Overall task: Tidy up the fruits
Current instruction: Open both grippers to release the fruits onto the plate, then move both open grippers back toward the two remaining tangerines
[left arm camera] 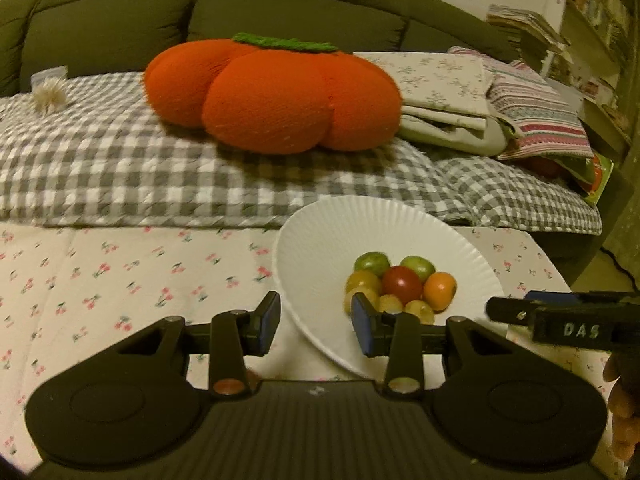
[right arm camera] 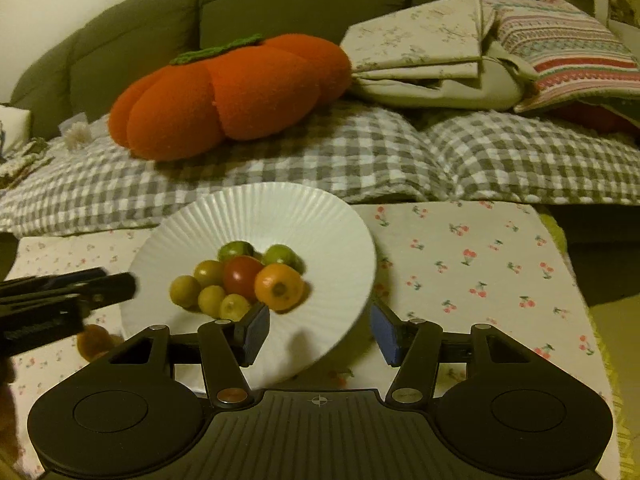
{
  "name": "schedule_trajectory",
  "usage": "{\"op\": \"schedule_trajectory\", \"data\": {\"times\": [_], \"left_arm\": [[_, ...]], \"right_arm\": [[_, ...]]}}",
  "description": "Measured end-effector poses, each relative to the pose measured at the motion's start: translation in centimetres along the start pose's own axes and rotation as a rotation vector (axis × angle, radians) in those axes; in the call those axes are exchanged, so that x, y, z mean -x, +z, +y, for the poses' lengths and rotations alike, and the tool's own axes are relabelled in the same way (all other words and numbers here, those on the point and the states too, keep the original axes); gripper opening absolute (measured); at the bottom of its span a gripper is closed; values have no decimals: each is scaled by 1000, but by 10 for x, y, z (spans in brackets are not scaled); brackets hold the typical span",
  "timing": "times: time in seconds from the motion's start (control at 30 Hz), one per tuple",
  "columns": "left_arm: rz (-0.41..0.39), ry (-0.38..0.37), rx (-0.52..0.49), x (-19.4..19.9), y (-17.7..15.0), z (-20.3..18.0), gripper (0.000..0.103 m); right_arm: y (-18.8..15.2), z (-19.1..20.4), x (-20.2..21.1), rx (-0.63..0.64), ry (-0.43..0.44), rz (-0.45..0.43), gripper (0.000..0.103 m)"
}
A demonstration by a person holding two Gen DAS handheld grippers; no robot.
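Observation:
A white ribbed plate (left arm camera: 320, 248) (right arm camera: 280, 216) sits on a cherry-print tablecloth. It holds a cluster of small fruits: a red one (left arm camera: 402, 283) (right arm camera: 242, 274), an orange one (left arm camera: 440, 290) (right arm camera: 279, 285), two green ones and several yellow ones. My left gripper (left arm camera: 316, 328) is open and empty over the plate's near left rim. My right gripper (right arm camera: 320, 334) is open and empty over the plate's near right rim. Another orange fruit (right arm camera: 94, 342) lies on the cloth left of the plate, under the left gripper's fingers (right arm camera: 100, 286).
A green sofa behind the table carries a checked blanket (left arm camera: 120, 168), a big orange pumpkin cushion (left arm camera: 272, 96) (right arm camera: 228, 96) and folded bedding (left arm camera: 460, 96) (right arm camera: 460, 48). The right gripper's side shows in the left wrist view (left arm camera: 560, 320). The table's right edge drops off (right arm camera: 576, 280).

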State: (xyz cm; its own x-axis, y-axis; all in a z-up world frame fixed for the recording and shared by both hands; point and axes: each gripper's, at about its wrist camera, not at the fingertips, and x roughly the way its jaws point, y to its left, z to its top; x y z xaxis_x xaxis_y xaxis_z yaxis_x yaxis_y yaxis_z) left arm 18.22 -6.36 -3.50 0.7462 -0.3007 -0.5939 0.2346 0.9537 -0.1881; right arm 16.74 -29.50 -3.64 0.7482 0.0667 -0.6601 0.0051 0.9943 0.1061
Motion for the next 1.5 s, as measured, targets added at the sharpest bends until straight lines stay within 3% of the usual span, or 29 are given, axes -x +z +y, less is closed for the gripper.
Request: {"op": "schedule_trajectory", "data": {"times": [0.3,0.43,0.53,0.7,0.87,1.1,1.27,1.5], "left_arm": [[22,49,-3,27,-2,23,39],[44,71,4,37,-8,30,59],[68,87,-7,45,-14,35,62],[98,97,3,55,-21,42,77],[94,111,-5,58,-22,44,90],[112,109,6,47,-24,49,97],[111,106,-4,39,-24,48,101],[126,107,-35,24,-27,46,101]], "right_arm": [[0,3,12,-18,16,-11,61],[-2,16,19,6,32,-7,63],[-6,28,25,41,14,0,68],[-15,46,37,91,40,4,75],[-21,59,45,114,88,7,75],[-37,78,57,208,169,8,92],[-49,94,59,274,272,32,96],[-67,114,43,342,272,72,98]]}}
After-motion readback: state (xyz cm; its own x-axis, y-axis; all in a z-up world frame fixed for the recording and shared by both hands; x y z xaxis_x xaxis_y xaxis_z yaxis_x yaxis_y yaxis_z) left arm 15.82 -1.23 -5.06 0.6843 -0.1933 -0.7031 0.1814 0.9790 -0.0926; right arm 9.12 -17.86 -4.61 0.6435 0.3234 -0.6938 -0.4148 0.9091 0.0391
